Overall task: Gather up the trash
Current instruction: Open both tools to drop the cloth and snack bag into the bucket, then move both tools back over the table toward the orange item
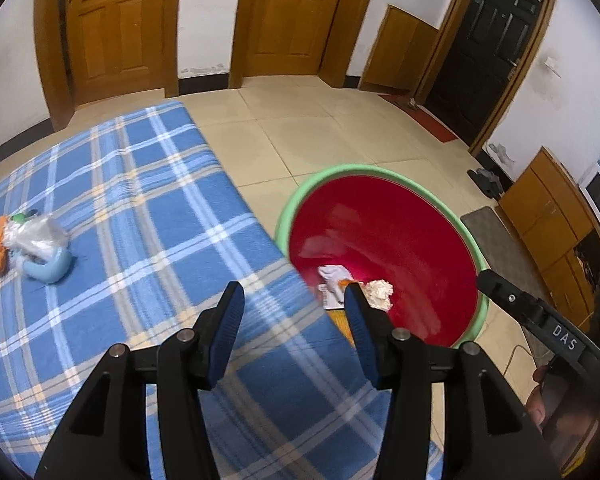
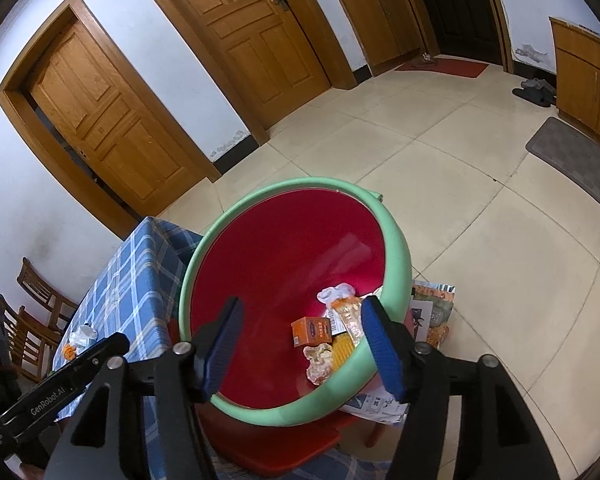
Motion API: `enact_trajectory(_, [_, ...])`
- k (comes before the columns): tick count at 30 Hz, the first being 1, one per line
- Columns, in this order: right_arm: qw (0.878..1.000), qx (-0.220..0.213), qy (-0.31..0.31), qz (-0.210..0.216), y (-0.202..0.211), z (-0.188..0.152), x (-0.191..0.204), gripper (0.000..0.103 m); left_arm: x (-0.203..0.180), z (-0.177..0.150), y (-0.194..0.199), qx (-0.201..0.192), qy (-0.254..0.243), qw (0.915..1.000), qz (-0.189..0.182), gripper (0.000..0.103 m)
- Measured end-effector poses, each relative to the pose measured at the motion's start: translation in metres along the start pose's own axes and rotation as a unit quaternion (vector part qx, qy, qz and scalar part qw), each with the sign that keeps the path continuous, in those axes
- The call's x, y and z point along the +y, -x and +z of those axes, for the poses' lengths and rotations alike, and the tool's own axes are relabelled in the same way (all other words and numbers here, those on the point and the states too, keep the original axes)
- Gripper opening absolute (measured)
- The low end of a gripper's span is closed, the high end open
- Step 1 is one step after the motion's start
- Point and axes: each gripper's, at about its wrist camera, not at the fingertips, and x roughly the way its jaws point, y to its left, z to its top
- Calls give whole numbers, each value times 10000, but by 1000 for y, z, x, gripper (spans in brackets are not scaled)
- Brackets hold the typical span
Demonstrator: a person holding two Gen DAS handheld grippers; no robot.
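Grippers come first in both views: the left gripper [image 1: 294,306] hangs over the edge of the blue plaid table [image 1: 140,208] with its jaws spread wide and nothing between them, and the right gripper [image 2: 300,330] hovers over the basin [image 2: 396,248], likewise agape and empty. Just beyond, the red basin with its green rim sits on a red stool [image 2: 268,448] beside the table and already holds an orange box [image 2: 312,331], wrappers [image 2: 320,362] and a white wad [image 2: 336,292]. Farther off, on the table's far left, a small heap of trash [image 1: 32,246] is left: clear plastic, something orange, a pale blue cup. By my reading, one drop is done and the next pick is due. The left gripper seems best placed; it must swing across the table to the heap, close on one piece, and carry it back.
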Motion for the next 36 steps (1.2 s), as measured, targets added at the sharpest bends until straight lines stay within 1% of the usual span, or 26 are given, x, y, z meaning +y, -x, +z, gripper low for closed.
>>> enact_trajectory(5, [10000, 39, 5, -1, 0, -2, 5, 72, 21, 0, 9, -85, 209, 9997, 127, 52])
enact_trajectory(10, [10000, 39, 19, 17, 1, -3, 9, 73, 41, 0, 17, -166, 442, 9985, 264, 52])
enact_trajectory(12, [10000, 42, 16, 2, 1, -2, 9, 76, 50, 1, 21, -210, 505, 9979, 348, 52])
enact_trajectory(18, [10000, 45, -14, -52, 1, -4, 16, 80, 77, 1, 31, -307, 680, 9955, 579, 52])
enact_trajectory(27, [9999, 68, 26, -106, 1, -5, 22, 81, 124, 9, 50, -495, 871, 9901, 985, 52])
enact_trajectory(29, [9999, 76, 36, -127, 1, -6, 24, 81, 138, 10, 56, -532, 924, 9879, 1129, 52])
enact_trajectory(36, [9997, 119, 58, -223, -2, -8, 28, 82, 178, 14, 66, -576, 1107, 9817, 1437, 52])
